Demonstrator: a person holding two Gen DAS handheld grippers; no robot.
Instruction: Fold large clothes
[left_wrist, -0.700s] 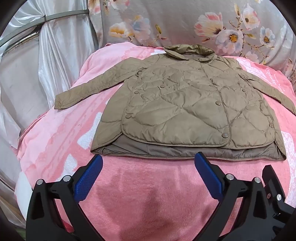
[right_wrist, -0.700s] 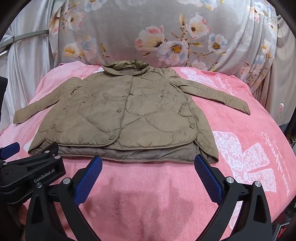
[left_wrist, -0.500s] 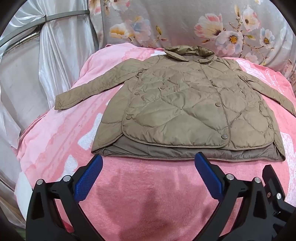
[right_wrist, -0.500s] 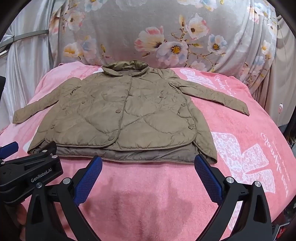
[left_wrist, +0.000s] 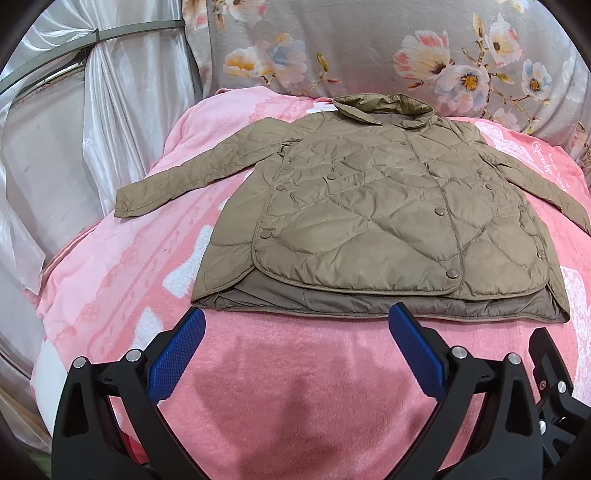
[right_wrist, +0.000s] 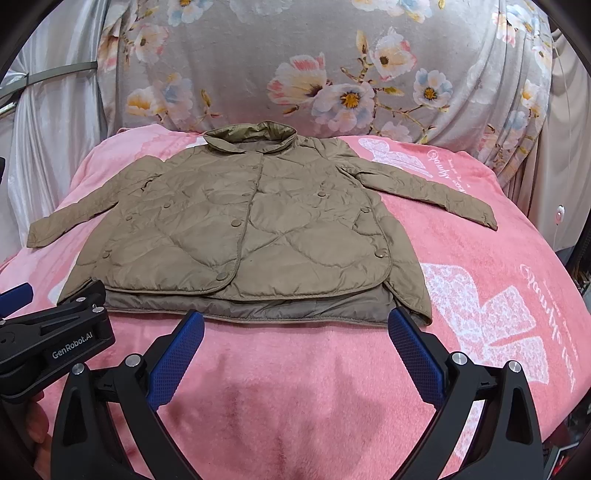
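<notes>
Jacket laid flat, both my grippers wide and empty, ready to start folding.

The jacket (left_wrist: 384, 221) lies spread front-up on the pink blanket (left_wrist: 122, 280), its hem just ahead of my fingertips, sleeves out to either side. I'd take a sleeve cuff with each of the left gripper (left_wrist: 297, 330) and right gripper (right_wrist: 295, 330), pinching low and folding inward without dragging the body. Against the earlier frame, the hem sits slightly nearer my jaws; otherwise nothing differs.

A pink blanket (left_wrist: 110, 266) with white patterns (white lettering runs along its right part) covers the surface. At the far side hangs a grey cloth with flowers (right_wrist: 332, 74). On the left, a pale silvery curtain (left_wrist: 74, 129) is gathered by a grey band (left_wrist: 129, 33).
</notes>
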